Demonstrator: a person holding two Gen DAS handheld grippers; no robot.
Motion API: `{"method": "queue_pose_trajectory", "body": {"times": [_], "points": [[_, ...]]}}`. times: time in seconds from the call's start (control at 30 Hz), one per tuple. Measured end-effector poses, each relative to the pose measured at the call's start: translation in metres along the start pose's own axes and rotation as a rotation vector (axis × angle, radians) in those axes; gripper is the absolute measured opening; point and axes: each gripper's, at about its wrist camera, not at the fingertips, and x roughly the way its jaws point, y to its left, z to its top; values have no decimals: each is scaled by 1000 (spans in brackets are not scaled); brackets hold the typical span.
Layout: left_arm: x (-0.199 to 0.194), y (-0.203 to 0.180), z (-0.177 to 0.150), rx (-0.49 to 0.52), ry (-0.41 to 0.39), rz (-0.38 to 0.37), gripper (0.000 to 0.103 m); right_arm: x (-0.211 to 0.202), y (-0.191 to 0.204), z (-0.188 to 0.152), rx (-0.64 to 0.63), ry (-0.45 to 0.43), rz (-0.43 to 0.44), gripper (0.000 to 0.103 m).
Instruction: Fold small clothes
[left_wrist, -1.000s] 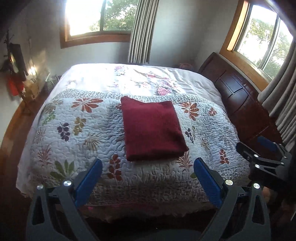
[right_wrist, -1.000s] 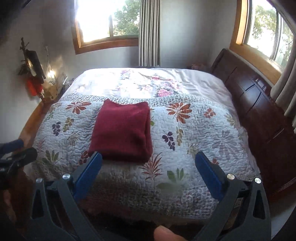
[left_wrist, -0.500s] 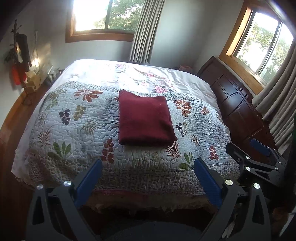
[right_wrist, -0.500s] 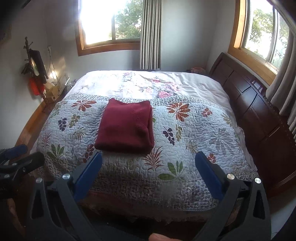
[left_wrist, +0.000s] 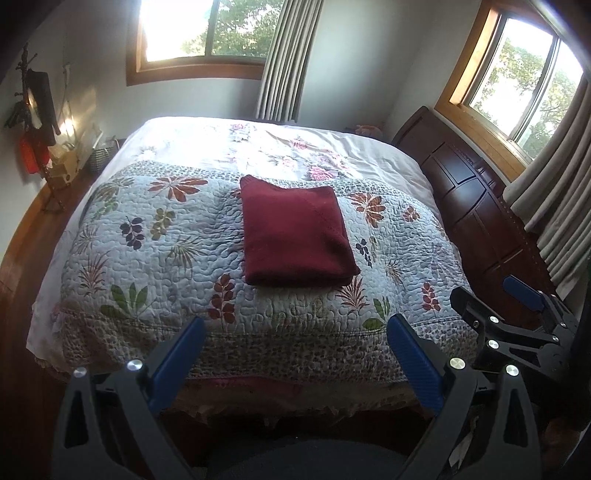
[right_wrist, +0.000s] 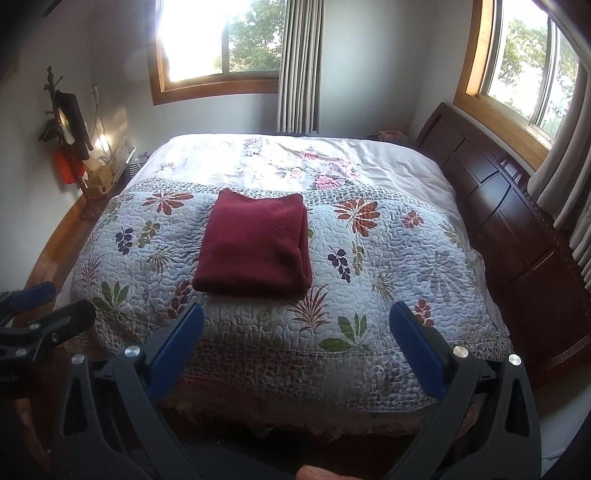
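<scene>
A dark red garment (left_wrist: 293, 236) lies folded into a neat rectangle on the flowered quilt (left_wrist: 155, 251) of the bed; the right wrist view shows the same garment (right_wrist: 256, 245) left of centre. My left gripper (left_wrist: 295, 354) is open and empty, held back from the bed's near edge, well short of the garment. My right gripper (right_wrist: 295, 343) is open and empty too, also off the near edge. Each gripper appears in the other's view: the right one (left_wrist: 517, 314) at the far right, the left one (right_wrist: 33, 314) at the far left.
A dark wooden headboard (left_wrist: 476, 206) runs along the bed's right side below a window with curtains (left_wrist: 557, 206). A white floral sheet (right_wrist: 295, 162) covers the far half of the bed. Clutter and a basket (left_wrist: 99, 157) stand by the left wall. Wooden floor (right_wrist: 55, 251) borders the bed's left side.
Both grippers have pulled back and risen away from the bed, so the garment looks smaller and farther off. The garment has not moved. Both jaws stayed open.
</scene>
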Motion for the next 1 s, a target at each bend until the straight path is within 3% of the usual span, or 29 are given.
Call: {"method": "queue_pose_trajectory", "body": {"times": [1.0], "points": [[6,6,4,0,5,31,99,6,7,4,-10,6,4,100]]}}
